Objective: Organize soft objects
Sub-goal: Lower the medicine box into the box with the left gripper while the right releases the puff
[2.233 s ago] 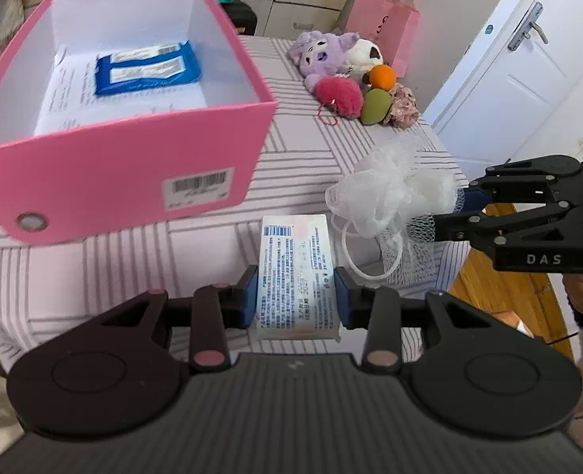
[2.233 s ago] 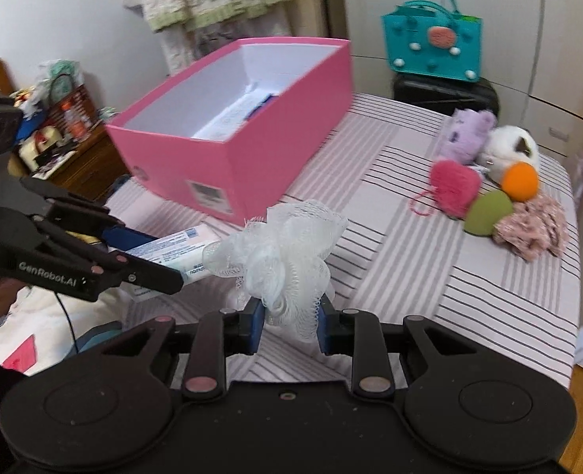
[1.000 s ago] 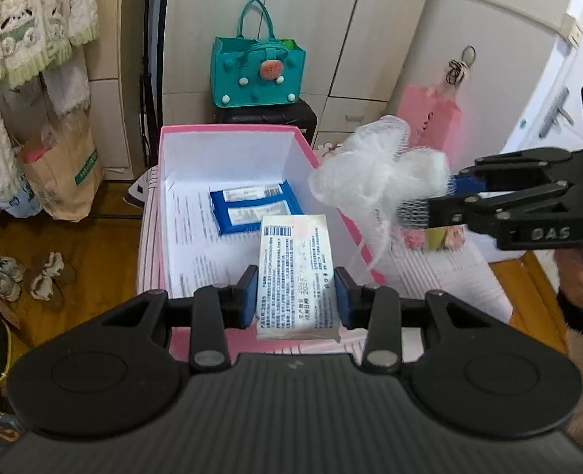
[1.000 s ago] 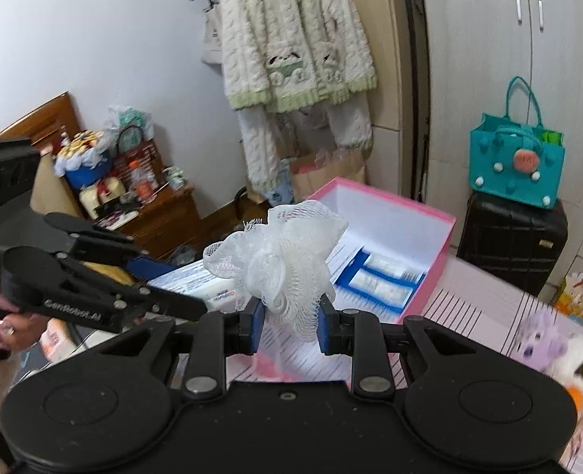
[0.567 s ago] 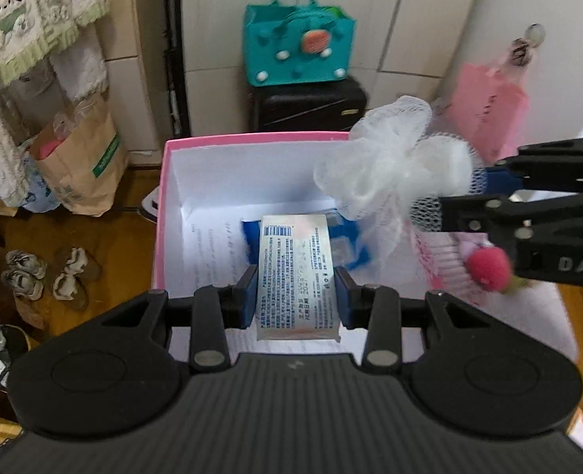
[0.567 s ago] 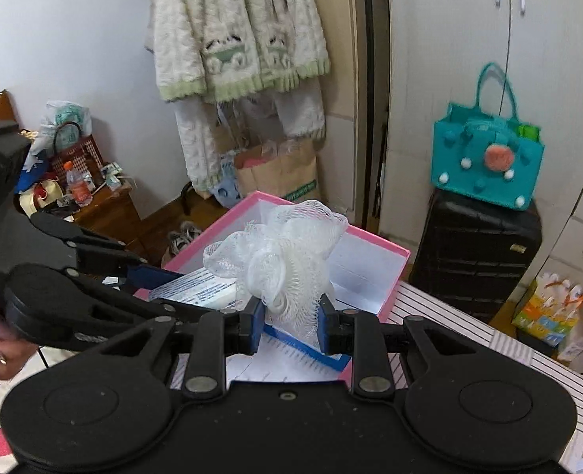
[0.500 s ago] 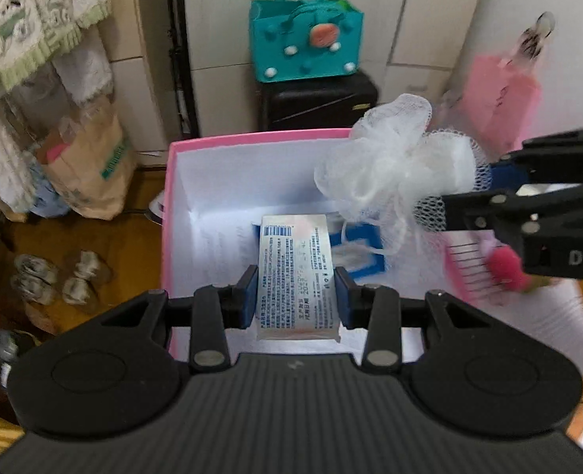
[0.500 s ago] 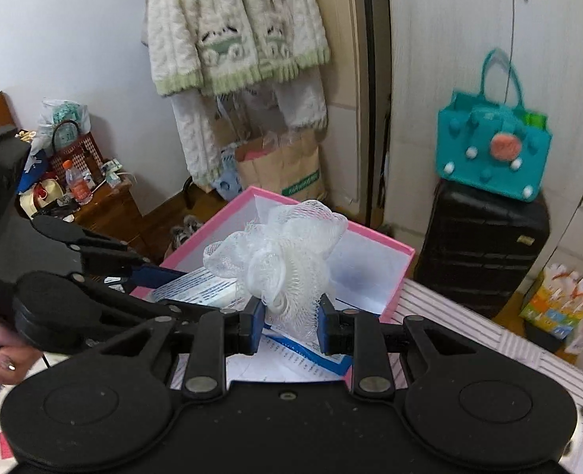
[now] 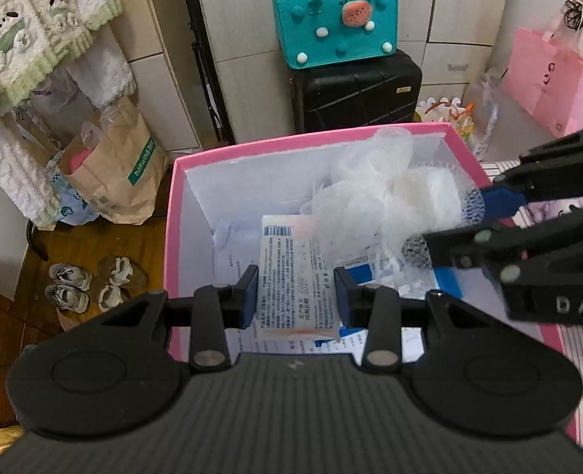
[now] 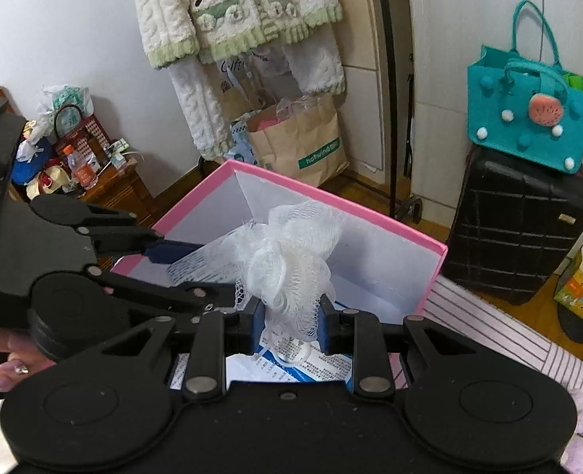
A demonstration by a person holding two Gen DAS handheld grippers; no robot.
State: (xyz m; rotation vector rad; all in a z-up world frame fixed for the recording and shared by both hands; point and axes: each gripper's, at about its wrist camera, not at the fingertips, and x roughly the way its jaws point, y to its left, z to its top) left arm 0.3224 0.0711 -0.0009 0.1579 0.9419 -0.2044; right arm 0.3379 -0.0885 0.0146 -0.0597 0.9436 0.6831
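Note:
My left gripper point(image 9: 296, 292) is shut on a white tissue pack point(image 9: 295, 276) with printed text and holds it over the open pink box point(image 9: 228, 150). The right gripper point(image 10: 290, 319) is shut on a white mesh bath pouf point(image 10: 287, 260). In the left wrist view the pouf point(image 9: 390, 193) hangs inside the box's right half, with the right gripper's black fingers point(image 9: 485, 237) reaching in from the right. A blue wipes pack point(image 9: 362, 272) and printed paper point(image 9: 232, 268) lie on the box floor, partly hidden.
The pink box point(image 10: 331, 197) stands at the edge of a striped table point(image 10: 508, 339). Beyond it are a black suitcase point(image 9: 354, 94) with a teal bag point(image 9: 335, 23), a brown paper bag point(image 9: 113, 173), shoes point(image 9: 94, 280) on the wooden floor, a pink bag point(image 9: 544, 79) and hanging knitwear point(image 10: 232, 12).
Both grippers have moved forward and down over the box, each still holding its item. The pouf and the tissue pack now sit lower, within the box opening.

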